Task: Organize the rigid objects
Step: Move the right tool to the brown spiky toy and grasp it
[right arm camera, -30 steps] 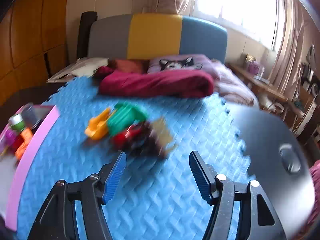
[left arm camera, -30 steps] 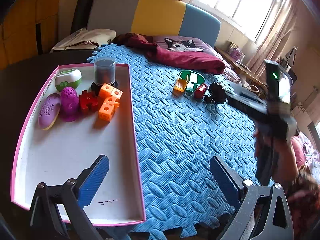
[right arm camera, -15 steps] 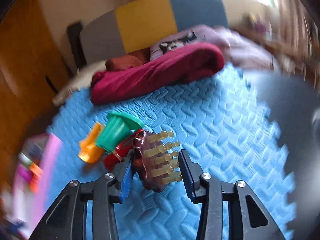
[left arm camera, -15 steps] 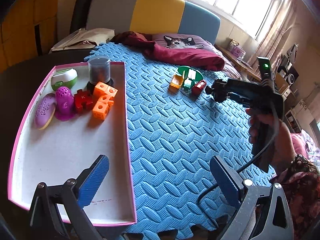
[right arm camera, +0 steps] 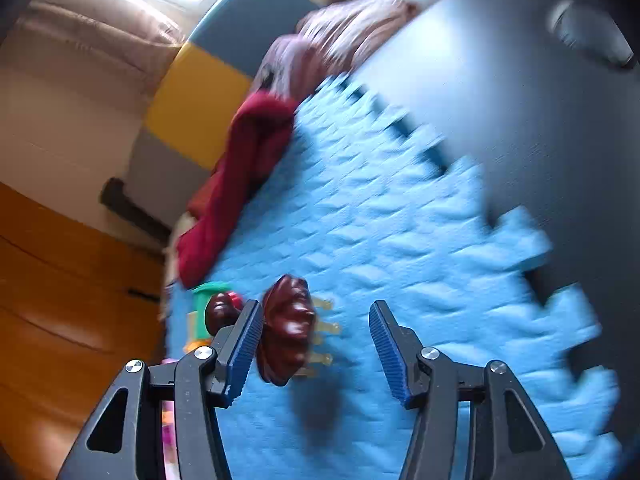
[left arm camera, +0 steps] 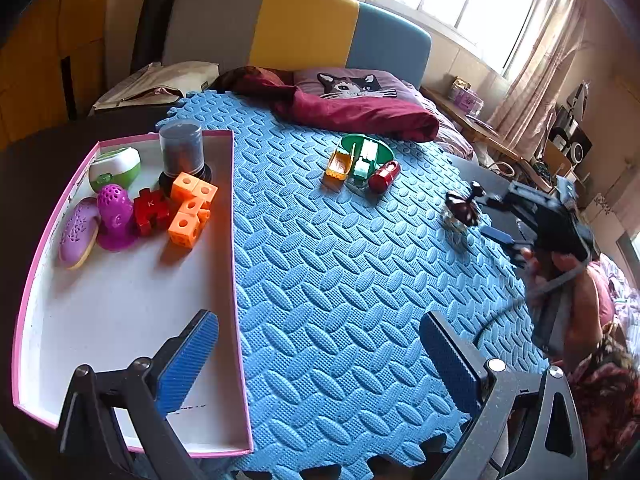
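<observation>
Blue foam mat (left arm camera: 340, 280), pink tray (left arm camera: 236, 280) at left. My right gripper (right arm camera: 316, 344), fingers apart, brush (right arm camera: 286, 340) against one (could drop); left gripper (left arm camera: 320, 356) apart, empty.

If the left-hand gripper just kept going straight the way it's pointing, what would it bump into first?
Probably nothing soon: ahead of the open left gripper lies bare blue foam mat. Farther along, roughly in line, sits the green toy with its small neighbours, though depth is hard to judge.

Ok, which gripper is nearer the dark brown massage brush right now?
Right. The brush sits against one finger of the open right gripper; the left gripper hangs open well short, near the tray.
</observation>
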